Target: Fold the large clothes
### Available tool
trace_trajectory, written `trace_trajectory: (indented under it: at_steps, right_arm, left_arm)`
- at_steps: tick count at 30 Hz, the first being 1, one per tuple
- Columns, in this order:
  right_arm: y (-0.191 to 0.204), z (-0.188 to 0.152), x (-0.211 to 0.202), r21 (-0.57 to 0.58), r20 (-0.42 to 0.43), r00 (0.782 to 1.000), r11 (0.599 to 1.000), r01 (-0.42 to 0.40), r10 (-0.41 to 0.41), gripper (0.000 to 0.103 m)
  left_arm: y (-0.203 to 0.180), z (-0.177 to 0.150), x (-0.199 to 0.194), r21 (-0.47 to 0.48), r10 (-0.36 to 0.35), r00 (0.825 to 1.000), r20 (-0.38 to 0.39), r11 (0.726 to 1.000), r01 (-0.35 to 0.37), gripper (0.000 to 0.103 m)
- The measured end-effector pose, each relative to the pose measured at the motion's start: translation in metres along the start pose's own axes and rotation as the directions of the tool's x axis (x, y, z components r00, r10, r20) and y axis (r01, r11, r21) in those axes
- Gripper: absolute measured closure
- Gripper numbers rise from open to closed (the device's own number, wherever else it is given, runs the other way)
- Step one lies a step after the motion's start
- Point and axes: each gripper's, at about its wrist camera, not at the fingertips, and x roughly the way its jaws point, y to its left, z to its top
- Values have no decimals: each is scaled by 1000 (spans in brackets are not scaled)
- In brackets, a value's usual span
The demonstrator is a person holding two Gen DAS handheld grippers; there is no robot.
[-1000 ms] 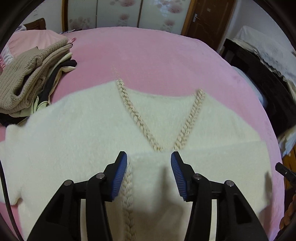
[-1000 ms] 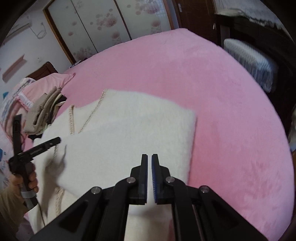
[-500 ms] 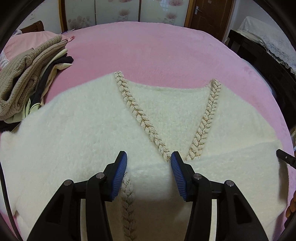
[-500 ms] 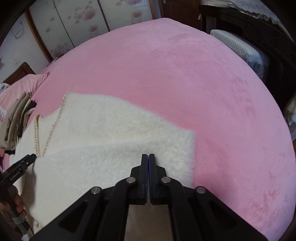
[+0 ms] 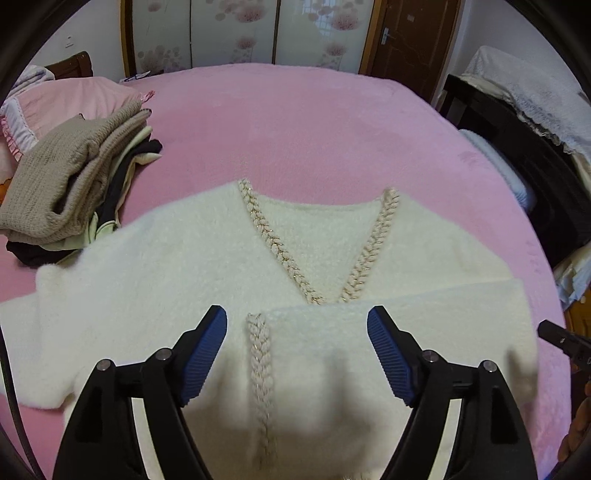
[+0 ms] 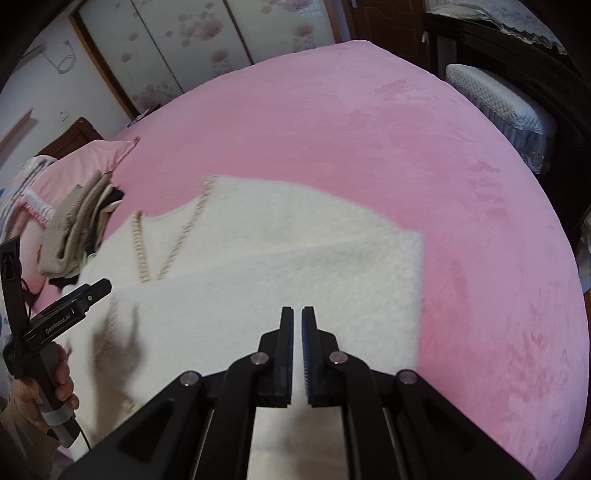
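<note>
Home bedroom: pink bed [image 5: 314,122], floral wardrobe [image 5: 236,33].

The bed [image 5: 314,122] is covered by a pink plush blanket. A cream fluffy cardigan [image 5: 155,280] lies flat on it, one sleeve folded across the front. A stack of folded clothes [image 5: 70,181] rests just beside the cardigan, next to a pink pillow [image 5: 66,99].

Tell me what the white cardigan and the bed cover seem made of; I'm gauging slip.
White cardigan: looks like fluffy fleece or faux-fur knit, matte, with a fuzzy nap and braided trim. Pink bed cover: seems short-pile plush, with brush marks visible.
</note>
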Motion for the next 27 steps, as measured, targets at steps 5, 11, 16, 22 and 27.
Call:
trace_trajectory:
  at_steps: [5,11,16,22,27]
  right_arm:
    - [21,-18,-30,-3,14,998,998,-68,68,95]
    - [53,-44,-70,-51,65,993,994,-92,95,88]
    - [84,-69,-97,-109,122,988,991,-81,94,87]
    - [117,-101,-109,-155,97,986,981,-118,134,87]
    - [161,-120,-108,-259,75,993,963,-72,95,87]
  left_arm:
    - [-5,-14,-51,53,-26,998,56,998,23,25]
    - [-12,-44,-117,107,-91,990,107,991,79,25]
    - [-11,-69,-158,109,-121,988,93,988,111,20]
    - [19,-94,-188,54,-134,989,65,990,130,14]
    - [72,-110,-207,-12,-115,990,76,993,116,14]
